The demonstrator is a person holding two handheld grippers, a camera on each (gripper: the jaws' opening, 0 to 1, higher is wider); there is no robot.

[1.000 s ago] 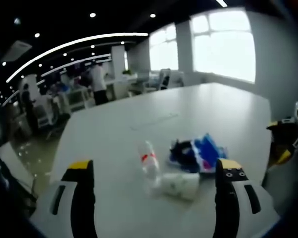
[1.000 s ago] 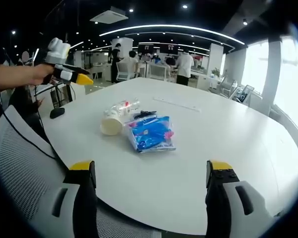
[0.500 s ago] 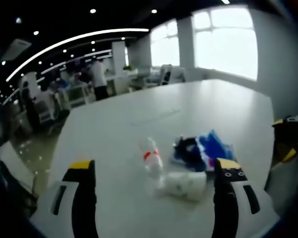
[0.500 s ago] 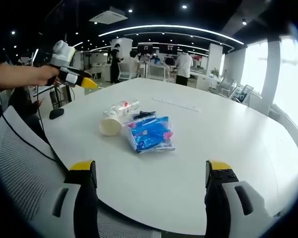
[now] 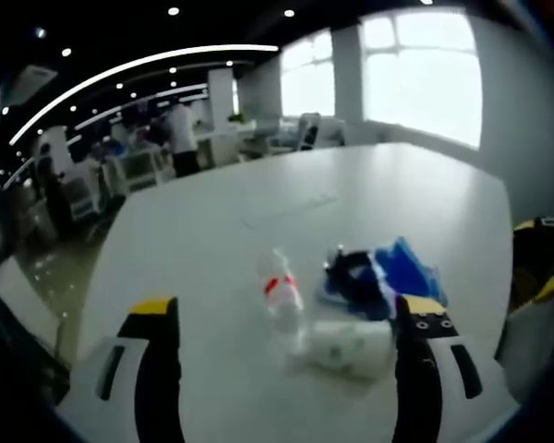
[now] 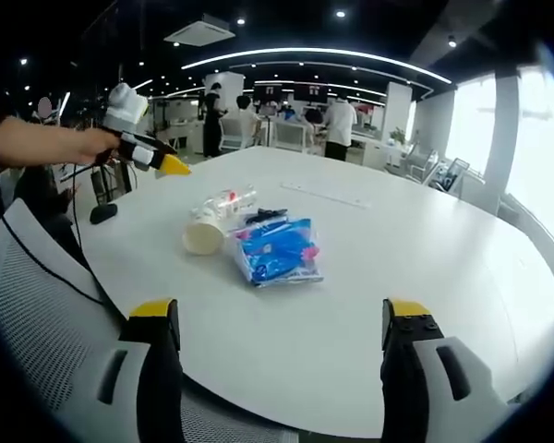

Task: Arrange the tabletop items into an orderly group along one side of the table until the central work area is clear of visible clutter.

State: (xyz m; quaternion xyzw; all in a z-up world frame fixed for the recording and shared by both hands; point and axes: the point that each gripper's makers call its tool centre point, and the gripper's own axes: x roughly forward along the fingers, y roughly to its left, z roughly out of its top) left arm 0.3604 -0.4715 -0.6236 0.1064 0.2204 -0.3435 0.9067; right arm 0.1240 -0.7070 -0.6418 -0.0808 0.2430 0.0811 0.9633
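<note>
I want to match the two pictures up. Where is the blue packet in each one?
Left gripper view: the blue packet lies right of centre, partly behind a dark item, beyond the paper cup.
Right gripper view: the blue packet lies near the centre of the white table, right of the paper cup.
Shared landmark: the clear bottle lying next to the cup.

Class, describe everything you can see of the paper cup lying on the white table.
The paper cup is pale cream and looks like thin card. It lies on its side on the white table, open mouth towards the right gripper's camera and apparently empty. The clear plastic bottle lies right behind it, seemingly touching; the blue packet sits just beside it. In the left gripper view the cup is blurred, with faint markings on its wall. No gripper touches it.
</note>
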